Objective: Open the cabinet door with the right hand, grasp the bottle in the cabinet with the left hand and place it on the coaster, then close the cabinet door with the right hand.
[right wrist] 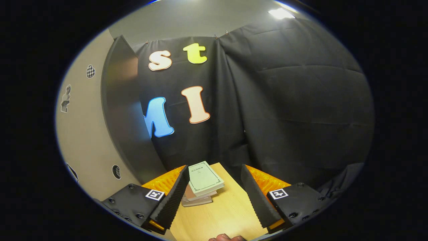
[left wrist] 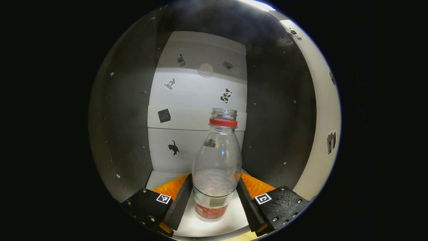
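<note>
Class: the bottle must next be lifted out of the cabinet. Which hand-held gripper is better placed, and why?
Left hand-held gripper: its fingers flank the bottle. The right hand-held gripper faces a stack of books.

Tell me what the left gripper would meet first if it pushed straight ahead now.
The clear plastic bottle with the red neck ring: it already stands between the left gripper fingers, seemingly touching both. Behind it is the cabinet's white back panel.

A black cloth wall (right wrist: 284,110) is hung behind a light wooden bench (right wrist: 217,214), on which a stack of books (right wrist: 202,184) is laid at the far edge. A ceiling light (right wrist: 280,13) is seen above, at right.
</note>
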The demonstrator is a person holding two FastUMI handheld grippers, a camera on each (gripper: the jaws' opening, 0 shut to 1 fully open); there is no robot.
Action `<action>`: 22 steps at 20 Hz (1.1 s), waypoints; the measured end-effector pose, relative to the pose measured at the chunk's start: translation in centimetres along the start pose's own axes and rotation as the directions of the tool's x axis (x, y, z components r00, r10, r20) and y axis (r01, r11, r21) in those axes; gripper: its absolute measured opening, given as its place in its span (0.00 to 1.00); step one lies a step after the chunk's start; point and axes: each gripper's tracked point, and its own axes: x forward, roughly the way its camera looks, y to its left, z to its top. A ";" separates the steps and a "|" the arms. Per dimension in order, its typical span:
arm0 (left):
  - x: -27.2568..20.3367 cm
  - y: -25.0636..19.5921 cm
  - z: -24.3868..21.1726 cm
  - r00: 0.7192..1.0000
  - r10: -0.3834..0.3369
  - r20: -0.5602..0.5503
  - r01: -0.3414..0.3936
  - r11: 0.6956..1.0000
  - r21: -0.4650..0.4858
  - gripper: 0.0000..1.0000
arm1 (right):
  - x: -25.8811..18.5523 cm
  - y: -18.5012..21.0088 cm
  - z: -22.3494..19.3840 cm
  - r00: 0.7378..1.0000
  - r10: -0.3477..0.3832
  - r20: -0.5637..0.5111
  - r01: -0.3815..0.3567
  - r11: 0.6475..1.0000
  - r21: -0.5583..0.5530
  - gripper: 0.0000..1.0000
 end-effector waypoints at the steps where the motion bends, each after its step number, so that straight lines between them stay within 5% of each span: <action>1: -0.1 -0.1 0.0 1.000 -0.004 0.001 0.004 1.000 -0.008 0.72 | 0.0 0.0 -0.1 1.000 0.001 -0.002 -0.001 1.000 0.001 0.98; 12: -3.4 -1.5 1.5 0.998 -0.068 0.018 0.068 0.997 -0.027 0.67 | -0.9 -0.4 -0.5 1.000 -0.029 0.002 0.029 0.999 0.016 0.98; 14: -5.4 -1.9 2.1 0.996 -0.082 0.025 0.082 0.997 -0.005 0.67 | -1.5 -0.5 -0.6 0.999 -0.037 0.002 0.037 0.999 0.024 0.92; 22: -16.4 -1.3 1.0 0.995 -0.095 0.011 0.093 0.989 0.115 0.65 | -4.3 0.2 -0.8 0.998 -0.051 0.029 0.050 0.998 0.038 0.98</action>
